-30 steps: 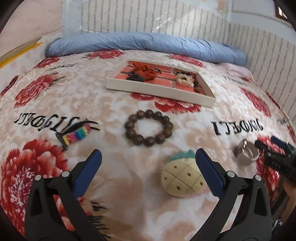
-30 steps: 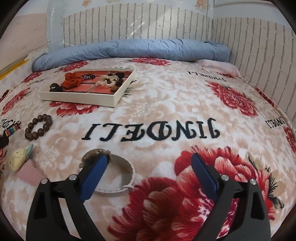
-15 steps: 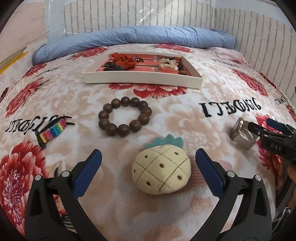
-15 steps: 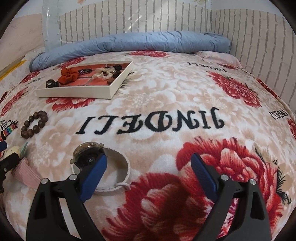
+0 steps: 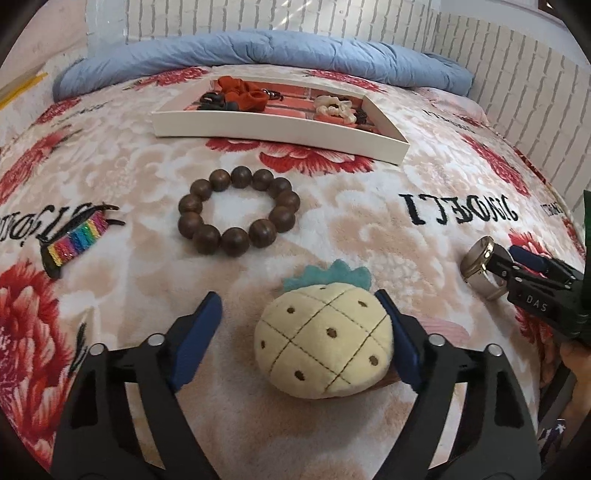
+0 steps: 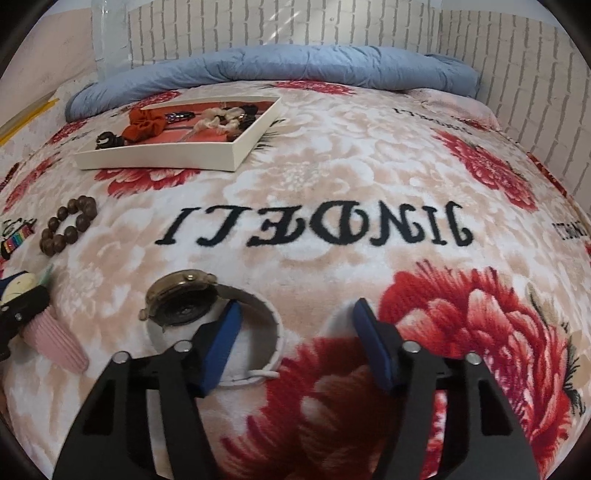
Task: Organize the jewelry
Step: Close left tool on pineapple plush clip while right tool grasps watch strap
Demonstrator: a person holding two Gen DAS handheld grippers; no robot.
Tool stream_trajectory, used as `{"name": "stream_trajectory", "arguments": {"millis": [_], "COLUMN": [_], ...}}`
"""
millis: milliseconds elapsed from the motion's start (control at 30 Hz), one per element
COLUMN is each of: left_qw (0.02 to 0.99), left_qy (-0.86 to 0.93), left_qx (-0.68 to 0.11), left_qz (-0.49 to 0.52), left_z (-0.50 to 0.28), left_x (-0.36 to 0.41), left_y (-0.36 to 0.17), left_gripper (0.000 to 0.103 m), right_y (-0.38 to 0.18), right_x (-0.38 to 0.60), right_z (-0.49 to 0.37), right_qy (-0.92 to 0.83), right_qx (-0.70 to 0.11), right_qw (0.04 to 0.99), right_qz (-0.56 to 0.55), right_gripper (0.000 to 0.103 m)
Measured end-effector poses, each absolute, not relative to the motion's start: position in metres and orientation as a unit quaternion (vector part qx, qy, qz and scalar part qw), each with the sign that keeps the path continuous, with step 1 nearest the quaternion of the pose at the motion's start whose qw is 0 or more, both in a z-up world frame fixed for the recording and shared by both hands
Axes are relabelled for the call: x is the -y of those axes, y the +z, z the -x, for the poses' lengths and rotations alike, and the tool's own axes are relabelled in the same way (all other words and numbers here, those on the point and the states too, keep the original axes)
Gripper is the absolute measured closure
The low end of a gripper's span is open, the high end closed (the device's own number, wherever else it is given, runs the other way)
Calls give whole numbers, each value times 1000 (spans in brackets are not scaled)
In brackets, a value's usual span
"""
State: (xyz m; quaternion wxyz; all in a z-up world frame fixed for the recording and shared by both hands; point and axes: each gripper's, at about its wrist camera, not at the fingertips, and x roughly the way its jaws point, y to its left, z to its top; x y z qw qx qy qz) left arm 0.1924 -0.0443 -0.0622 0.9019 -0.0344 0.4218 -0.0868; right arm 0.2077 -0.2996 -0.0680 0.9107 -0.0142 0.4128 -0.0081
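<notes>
- While its jaws are closing, the left gripper (image 5: 299,321) straddles a plush pineapple clip (image 5: 322,338) on the floral blanket (image 5: 369,229); the right blue pad (image 5: 397,338) sits against the plush, the left pad (image 5: 195,341) stands clear of it, so nothing is clamped yet.
- Closest in the right wrist view, the right gripper (image 6: 295,341) is also closing, with a stretch of the white strap of a wristwatch (image 6: 184,304) between its pads; the left pad (image 6: 218,345) lies inside the strap loop, the right pad (image 6: 373,345) outside on a red flower, and neither presses the strap visibly.
- Seen from the left wrist, that gripper (image 5: 517,262) reaches in from the right edge with the watch (image 5: 478,258) standing on edge at its tip.
- Just beyond the pineapple lies a bracelet of dark wooden beads (image 5: 238,212), closed in a ring and flat on the blanket.
- Left of the beads, well apart, a rainbow-striped clip (image 5: 75,242) lies at a slant.
- Farther back sits a shallow white tray (image 5: 280,129) with a red-lined floor, holding a red scrunchie (image 5: 245,94), black hair ties (image 5: 214,101) and a cream scrunchie (image 5: 334,107).
- Behind the tray a rolled blue quilt (image 5: 266,51) runs along a white brick-patterned wall (image 5: 295,18).
</notes>
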Motion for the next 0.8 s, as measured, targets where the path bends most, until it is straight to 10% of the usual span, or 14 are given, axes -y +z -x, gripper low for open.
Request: {"name": "stream_trajectory", "arguments": {"millis": [400, 800], "left_qw": [901, 908], "left_qy": [-114, -100], "left_qx": [-417, -407], "left_qz": [27, 9], "left_z": [-189, -186], "left_x": [52, 56], "left_y": [-62, -60], "left_gripper": [46, 51], "right_y": [-70, -68], "right_x": [291, 288], "right_z": [-205, -204], "right_qy": [35, 19], "right_qx": [-416, -407], "right_qw": [909, 913], "right_qz": [4, 22], "right_gripper": [84, 93]}}
